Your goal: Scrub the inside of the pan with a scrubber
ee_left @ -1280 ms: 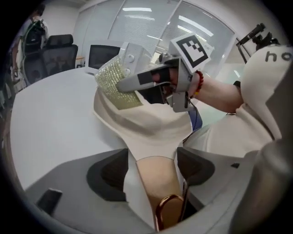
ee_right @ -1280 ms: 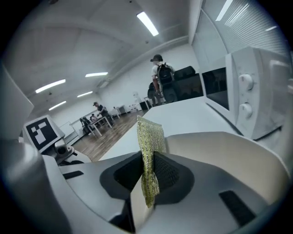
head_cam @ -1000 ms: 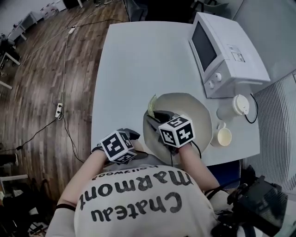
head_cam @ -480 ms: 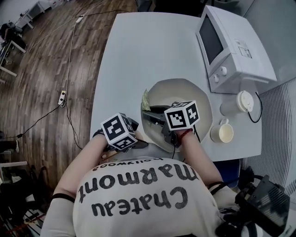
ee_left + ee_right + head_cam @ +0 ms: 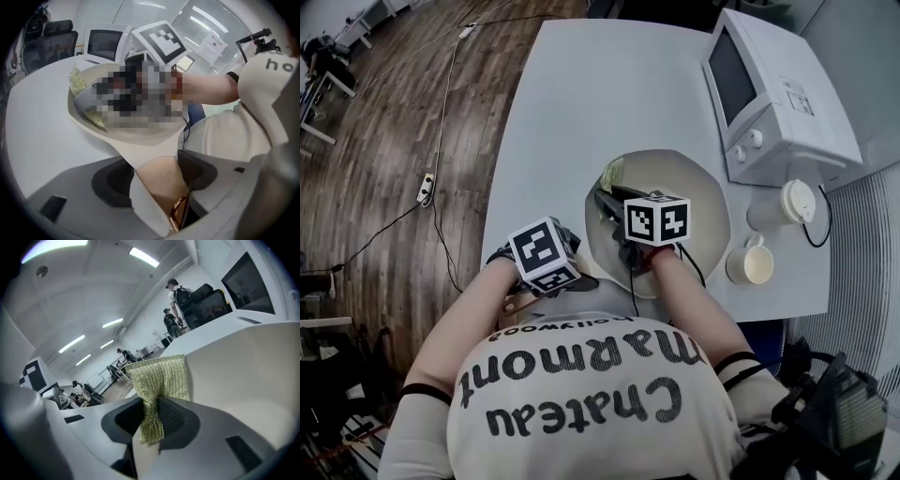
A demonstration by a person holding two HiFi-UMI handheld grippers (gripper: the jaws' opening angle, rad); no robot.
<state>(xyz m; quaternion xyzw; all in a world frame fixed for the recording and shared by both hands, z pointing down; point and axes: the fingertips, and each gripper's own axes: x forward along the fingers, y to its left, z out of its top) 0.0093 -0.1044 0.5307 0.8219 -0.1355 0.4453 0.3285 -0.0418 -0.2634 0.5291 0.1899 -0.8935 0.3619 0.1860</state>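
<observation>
The cream short-sleeved shirt (image 5: 581, 394) bears dark lettering; its sleeves (image 5: 417, 412) look dark-edged; perhaps a red wristband (image 5: 176, 87) circles one wrist.

A smooth, matt cream pan (image 5: 694, 187) is pictured on a smooth, matt pale worktop (image 5: 581, 103). The scrubber (image 5: 161, 378) is shown as rough, glinting gold woven mesh, the floor (image 5: 384, 150) as wood planks.

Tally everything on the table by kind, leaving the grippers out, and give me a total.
pan: 1
scrubber: 1
microwave: 1
mug: 1
lidded container: 1
Total: 5
</observation>
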